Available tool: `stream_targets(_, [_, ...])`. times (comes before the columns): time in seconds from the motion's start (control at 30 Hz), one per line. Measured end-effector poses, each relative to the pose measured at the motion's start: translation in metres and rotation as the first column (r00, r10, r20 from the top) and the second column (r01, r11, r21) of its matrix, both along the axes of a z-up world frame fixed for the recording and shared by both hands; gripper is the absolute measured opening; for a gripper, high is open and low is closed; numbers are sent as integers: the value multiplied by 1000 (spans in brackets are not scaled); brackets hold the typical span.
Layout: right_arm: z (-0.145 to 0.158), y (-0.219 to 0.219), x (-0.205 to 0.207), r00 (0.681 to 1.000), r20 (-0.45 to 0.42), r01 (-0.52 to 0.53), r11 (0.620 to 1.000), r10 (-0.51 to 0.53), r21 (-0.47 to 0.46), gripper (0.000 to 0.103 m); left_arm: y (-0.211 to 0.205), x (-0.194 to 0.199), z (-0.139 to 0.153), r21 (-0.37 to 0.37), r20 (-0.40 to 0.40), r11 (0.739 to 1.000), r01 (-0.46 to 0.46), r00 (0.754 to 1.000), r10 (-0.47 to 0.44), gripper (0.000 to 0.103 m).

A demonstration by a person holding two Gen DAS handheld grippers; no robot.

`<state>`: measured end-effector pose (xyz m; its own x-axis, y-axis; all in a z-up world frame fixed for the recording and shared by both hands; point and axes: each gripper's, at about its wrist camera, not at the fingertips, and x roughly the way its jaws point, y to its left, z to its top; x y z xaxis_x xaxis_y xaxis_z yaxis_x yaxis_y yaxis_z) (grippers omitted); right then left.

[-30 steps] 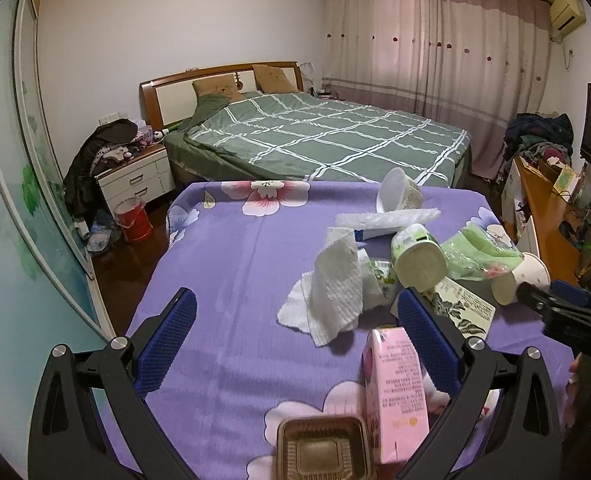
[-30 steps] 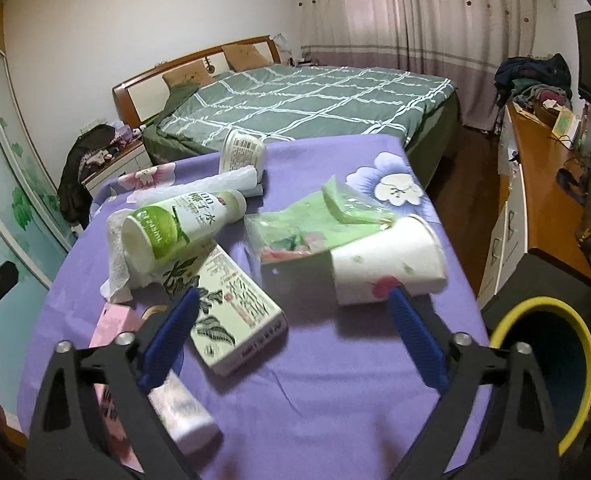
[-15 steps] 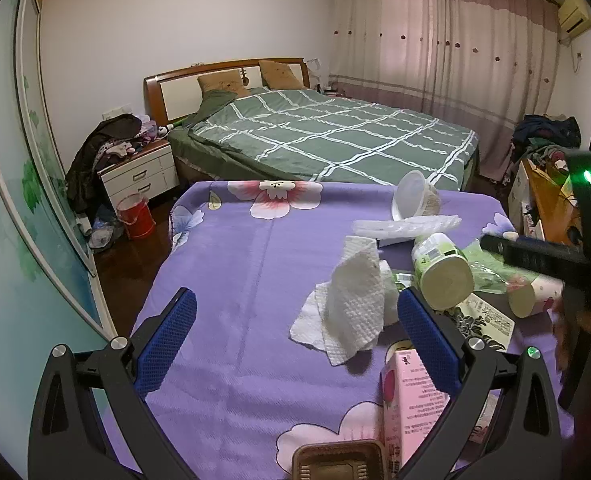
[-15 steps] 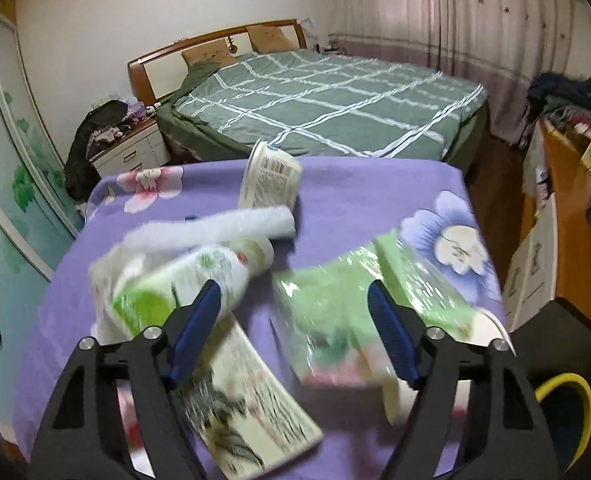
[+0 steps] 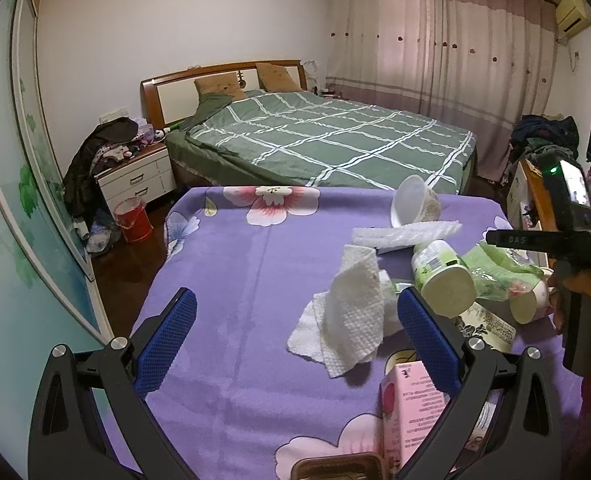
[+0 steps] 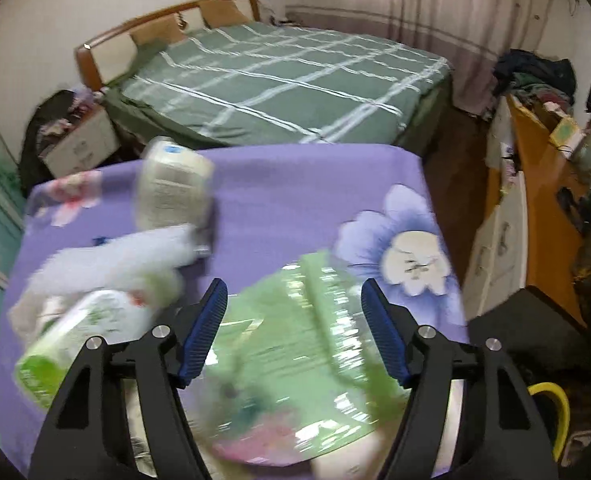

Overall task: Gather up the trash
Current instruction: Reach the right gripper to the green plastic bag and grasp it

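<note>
Directly ahead of the right gripper (image 6: 293, 330) — spread wide, gripping nothing — lay the green plastic wrapper (image 6: 295, 352), stretching away; left gripper (image 5: 295, 340) farther, likewise spread, holding nothing.

Dim indoor light; right wrist view motion-blurred (fisheye-bent edges).

We saw a bed (image 5: 327, 140) with a green checked cover and two brown pillows (image 5: 219, 84) against a wooden headboard (image 5: 183, 80). Beside it stood a white nightstand (image 5: 139, 178) heaped with dark clothes (image 5: 99, 140), and a red bucket (image 5: 132, 219) sat on the floor just in front. Pink curtains (image 5: 447, 56) covered the far wall, with an air conditioner (image 5: 573, 14) mounted high at their right. A wooden cabinet (image 6: 535, 216) stood along the right side, clothes piled behind it.
</note>
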<state>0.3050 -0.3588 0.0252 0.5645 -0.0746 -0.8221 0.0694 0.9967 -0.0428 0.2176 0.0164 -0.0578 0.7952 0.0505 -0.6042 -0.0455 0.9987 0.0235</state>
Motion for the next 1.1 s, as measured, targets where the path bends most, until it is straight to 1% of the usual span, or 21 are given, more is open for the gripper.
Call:
stream_targets(0.13, [-18, -14, 9, 998, -62, 12, 1000, -11, 6, 65, -6, 1, 0, 0, -4, 1000, 17, 1000, -17, 99])
stream_targets(0.2, [-28, -18, 12, 995, -99, 14, 1000, -11, 20, 48, -8, 1, 0, 3, -8, 1000, 21, 1000, -21, 99])
stream_targets(0.23, [-31, -20, 12, 994, -109, 13, 1000, -10, 26, 43, -9, 1, -1, 4, -9, 1000, 21, 1000, -21, 99])
stream_targets(0.3, [-34, -22, 12, 993, -114, 8, 999, -3, 40, 28, -9, 3, -1, 3, -12, 1000, 21, 1000, -21, 99])
stream_targets(0.33, [-34, -22, 10, 994, -112, 9, 999, -5, 39, 25, -9, 3, -1, 1, -13, 1000, 21, 1000, -21, 99])
stream_targets(0.37, [-34, -23, 9, 994, -106, 9, 999, -5, 39, 19, -10, 3, -1, 1, -14, 1000, 21, 1000, -21, 99])
stream_targets(0.47, [-28, -23, 4, 997, -80, 8, 999, -5, 39, 11, -10, 3, -1, 1, -15, 1000, 24, 1000, -24, 99])
stream_targets(0.63, [-7, -27, -6, 1000, -28, 10, 998, -8, 65, 10, -13, 3, 0, 2, -11, 999, 35, 999, -35, 99])
stream_targets(0.8, [21, -38, -27, 999, 34, 8, 995, -11, 97, 9, -17, -2, 5, -1, 3, 999, 50, 999, -50, 99])
stream_targets(0.93, [45, -52, -59, 995, 93, 10, 994, -20, 110, 9, -22, -11, 10, -3, 16, 998, 67, 998, -67, 99])
stream_targets(1.1, [70, -82, -119, 985, 160, 44, 992, -63, 120, 10, -32, -26, 14, -7, 22, 995, 95, 995, -95, 99])
